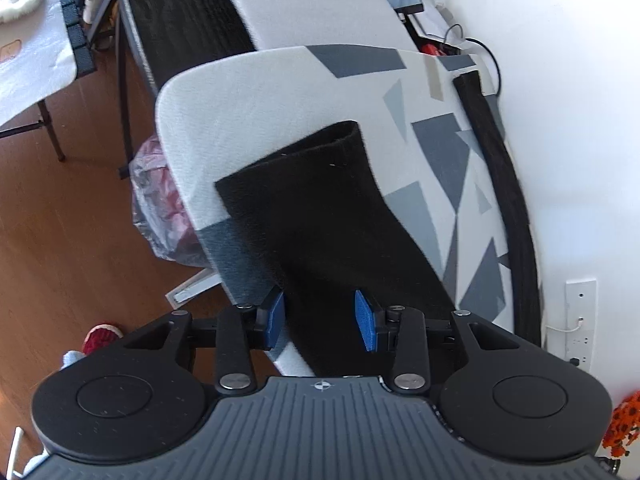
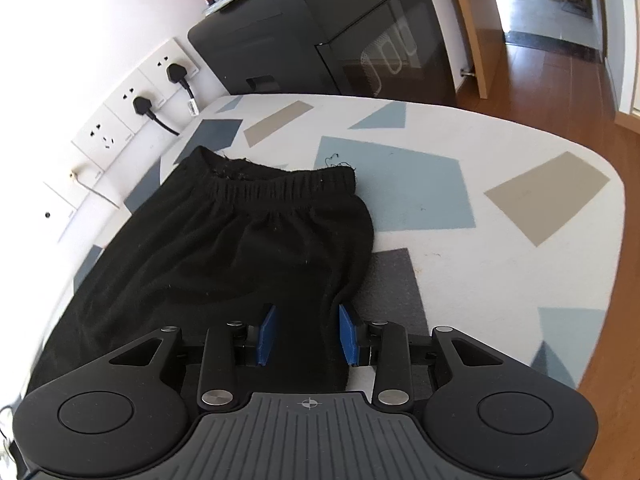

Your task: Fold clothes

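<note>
Trousers [image 2: 224,248] run lengthwise between my hands; left tool [image 1: 320,320] and right tool [image 2: 306,334] both straddle cloth, pads apart.

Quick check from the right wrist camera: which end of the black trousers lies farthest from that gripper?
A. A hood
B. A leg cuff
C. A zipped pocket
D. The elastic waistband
D: in the right wrist view the gathered elastic waistband of the black trousers lies at the far end on the patterned table cover, away from the right gripper.
</note>
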`<state>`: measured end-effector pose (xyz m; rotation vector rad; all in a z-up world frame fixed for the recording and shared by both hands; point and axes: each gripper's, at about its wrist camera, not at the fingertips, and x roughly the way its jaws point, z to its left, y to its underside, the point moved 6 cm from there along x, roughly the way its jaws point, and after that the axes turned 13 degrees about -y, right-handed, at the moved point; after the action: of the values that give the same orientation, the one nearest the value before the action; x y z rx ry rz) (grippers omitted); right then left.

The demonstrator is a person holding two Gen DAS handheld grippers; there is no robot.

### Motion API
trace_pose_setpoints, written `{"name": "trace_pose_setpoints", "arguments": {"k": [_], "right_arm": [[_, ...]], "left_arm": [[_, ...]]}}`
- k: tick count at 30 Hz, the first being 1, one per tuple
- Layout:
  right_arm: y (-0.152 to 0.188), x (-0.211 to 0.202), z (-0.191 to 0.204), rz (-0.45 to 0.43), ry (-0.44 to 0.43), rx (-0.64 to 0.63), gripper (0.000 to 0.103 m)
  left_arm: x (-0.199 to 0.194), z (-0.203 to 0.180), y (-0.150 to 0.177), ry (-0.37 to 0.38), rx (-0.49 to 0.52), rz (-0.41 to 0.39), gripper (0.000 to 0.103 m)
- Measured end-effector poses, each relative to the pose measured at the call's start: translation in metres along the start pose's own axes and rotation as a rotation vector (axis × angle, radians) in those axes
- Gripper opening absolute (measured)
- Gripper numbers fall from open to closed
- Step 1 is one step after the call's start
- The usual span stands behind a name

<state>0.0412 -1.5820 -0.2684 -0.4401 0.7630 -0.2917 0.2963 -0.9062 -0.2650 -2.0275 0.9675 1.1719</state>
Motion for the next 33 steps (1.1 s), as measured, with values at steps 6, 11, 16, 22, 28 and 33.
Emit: {"name": "trace_pose_setpoints", "arguments": {"k": [6, 11, 16, 22, 28, 33], "right_arm": [[-0.005, 0.009, -0.006, -0.002, -0.028, 0.058, 0.006], [-0.023, -0.017, -0.002, -0.072, -0.089, 0.094, 0.003], [-0.039, -0.047, 0.0, -0.095, -0.158, 0.129, 0.003], [-0.05, -0.068, 0.015, -0.108, -0.185, 0.109, 0.003], [-0.07, -0.087, 0.018, -0.177, -0.202, 0.111, 0.003], [-0.075, -0.079, 0.025, -0.154, -0.228, 0.108, 0.003]], "left_arm": [[-0.005, -0.013, -0.004, 0.04, -0.044, -0.044, 0.002], [-0.07, -0.028, -0.015, 0.225, -0.035, -0.144, 0.001], [-0.116, -0.037, -0.022, 0.339, -0.02, -0.234, 0.001], [-0.15, -0.06, -0.026, 0.441, -0.003, -0.29, 0.001], [-0.192, -0.097, -0.012, 0.585, 0.123, -0.339, 0.001], [-0.204, -0.128, -0.025, 0.62, 0.136, -0.381, 0.001]]}}
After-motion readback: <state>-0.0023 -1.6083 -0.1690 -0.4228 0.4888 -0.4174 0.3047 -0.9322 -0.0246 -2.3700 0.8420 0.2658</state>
